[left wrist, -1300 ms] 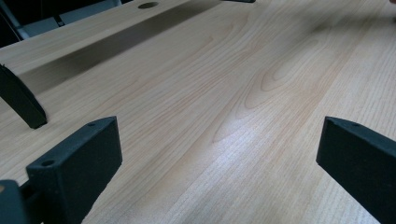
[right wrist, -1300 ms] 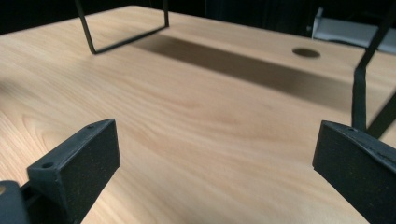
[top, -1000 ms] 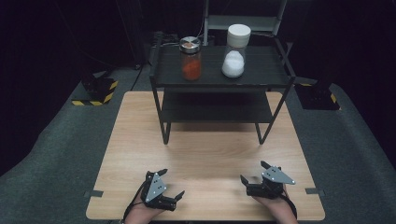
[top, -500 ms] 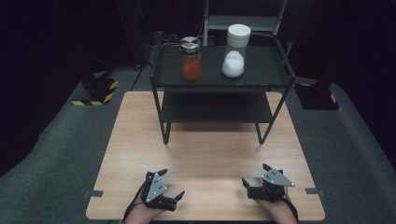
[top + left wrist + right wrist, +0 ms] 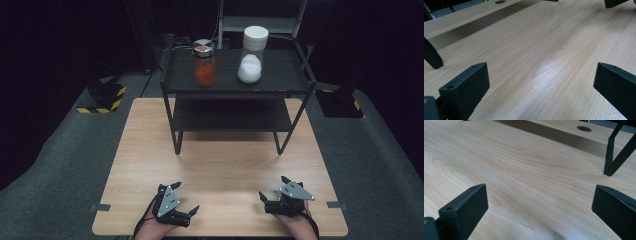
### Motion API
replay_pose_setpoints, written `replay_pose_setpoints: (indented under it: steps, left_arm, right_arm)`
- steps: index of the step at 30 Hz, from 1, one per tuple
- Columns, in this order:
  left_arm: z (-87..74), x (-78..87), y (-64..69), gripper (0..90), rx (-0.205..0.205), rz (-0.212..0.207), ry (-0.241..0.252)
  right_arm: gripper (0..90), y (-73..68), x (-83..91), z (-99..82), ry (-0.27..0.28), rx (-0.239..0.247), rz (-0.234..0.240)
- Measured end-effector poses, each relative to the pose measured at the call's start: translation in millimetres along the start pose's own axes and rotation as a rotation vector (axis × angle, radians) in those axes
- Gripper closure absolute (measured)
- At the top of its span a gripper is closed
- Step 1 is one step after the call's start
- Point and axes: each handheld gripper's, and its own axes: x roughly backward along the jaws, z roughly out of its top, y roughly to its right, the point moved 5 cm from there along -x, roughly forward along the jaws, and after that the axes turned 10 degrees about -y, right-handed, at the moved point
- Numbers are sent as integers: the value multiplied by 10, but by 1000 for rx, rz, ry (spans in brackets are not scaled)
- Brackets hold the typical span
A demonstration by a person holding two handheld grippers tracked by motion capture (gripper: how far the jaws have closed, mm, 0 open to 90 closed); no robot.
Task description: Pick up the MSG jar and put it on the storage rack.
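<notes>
Wooden tabletop [image 5: 220,160], near edge: left gripper [image 5: 184,200] and right gripper [image 5: 272,192] rest there, jaws wide apart, holding nothing.

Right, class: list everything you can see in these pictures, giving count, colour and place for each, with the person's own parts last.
Table: one, light wood, centre of the high view.
Shelf rack: one, black, two tiers, standing at the table's far end.
Jar with orange contents: one, clear with a metal lid, top tier, left.
Jar with white contents: one, clear with a white lid, top tier, right.
Floor covering: grey, around the table.
Striped blocks: at least one, black and yellow, on the floor to the left.
Left gripper: one, black, jaws apart, at the table's near edge.
Right gripper: one, black, jaws apart, at the near edge.
</notes>
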Motion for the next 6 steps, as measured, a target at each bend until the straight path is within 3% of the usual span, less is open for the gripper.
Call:
replay_pose_setpoints:
  steps: [6]
  left_arm:
    - [16, -7, 1, 8, -11, -2, -11]
  right_arm:
    - [1, 10, 8, -17, 11, -16, -1]
